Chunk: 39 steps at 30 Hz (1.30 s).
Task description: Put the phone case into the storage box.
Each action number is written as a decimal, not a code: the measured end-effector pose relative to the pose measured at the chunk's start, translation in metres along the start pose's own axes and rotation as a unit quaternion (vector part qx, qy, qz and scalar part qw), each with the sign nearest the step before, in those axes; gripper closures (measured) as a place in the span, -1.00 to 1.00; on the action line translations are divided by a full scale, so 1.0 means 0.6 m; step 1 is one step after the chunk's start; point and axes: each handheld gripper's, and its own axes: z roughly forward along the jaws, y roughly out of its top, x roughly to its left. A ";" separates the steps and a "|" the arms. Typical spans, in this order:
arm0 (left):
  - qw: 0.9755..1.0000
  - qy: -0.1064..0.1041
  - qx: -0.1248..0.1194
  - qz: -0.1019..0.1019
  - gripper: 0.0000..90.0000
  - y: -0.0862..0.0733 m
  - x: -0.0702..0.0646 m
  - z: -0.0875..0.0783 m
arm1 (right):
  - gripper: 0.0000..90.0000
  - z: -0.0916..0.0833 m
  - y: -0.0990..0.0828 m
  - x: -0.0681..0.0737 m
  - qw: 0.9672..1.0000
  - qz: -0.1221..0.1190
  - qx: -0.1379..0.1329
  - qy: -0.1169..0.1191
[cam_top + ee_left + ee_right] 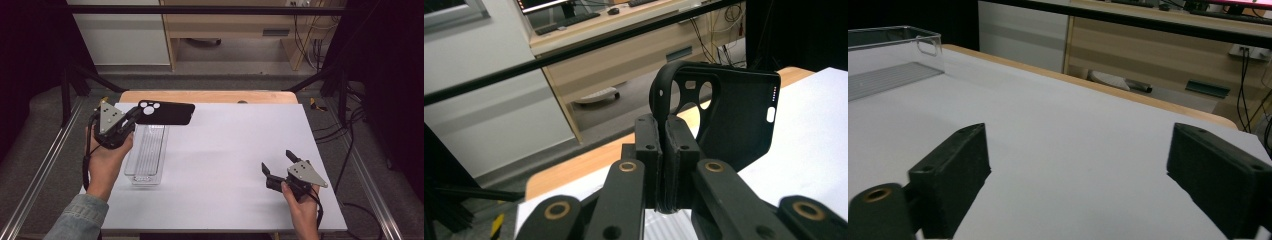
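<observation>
A black phone case (pixel 167 113) with camera cut-outs hangs in the air above the far end of a clear plastic tray (pixel 148 149). My left gripper (pixel 134 116) is shut on the case's edge near the cut-outs. In the left gripper view its jaws pinch the case's rim (pixel 667 150), and the case (pixel 734 115) stands up to the right of them. My right gripper (pixel 278 163) rests low over the white table at the front right, open, nothing between its fingers (pixel 955 175). The right gripper view has the tray (pixel 893 60) at its far left.
The white table sheet (pixel 225 165) lies over a wooden top (pixel 210 96). Black frame bars (pixel 200 10) cross overhead and slant down at both sides. Cables (pixel 350 130) hang off the table's right edge.
</observation>
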 end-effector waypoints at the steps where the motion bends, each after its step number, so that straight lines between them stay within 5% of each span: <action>1: 1.000 0.002 0.000 0.002 0.90 0.002 0.003 -0.001 | -0.70 -0.001 0.000 -0.001 1.000 0.000 -0.001 0.000; 9: 1.000 0.008 0.005 0.024 0.90 0.012 0.017 -0.001 | -0.93 -0.003 -0.004 0.002 1.000 -0.005 -0.003 0.017; 18: 0.999 0.013 0.009 0.033 0.90 0.016 0.025 -0.001 | -0.94 0.004 -0.009 0.014 0.999 -0.017 0.005 0.033; 30: 0.998 0.020 0.022 0.064 0.90 0.029 0.037 -0.010 | -0.94 -0.007 -0.013 0.007 1.000 -0.004 0.000 0.022; 39: 0.994 0.026 0.046 0.100 0.90 0.037 0.048 -0.009 | -0.94 -0.015 -0.017 0.010 1.000 -0.008 -0.005 0.024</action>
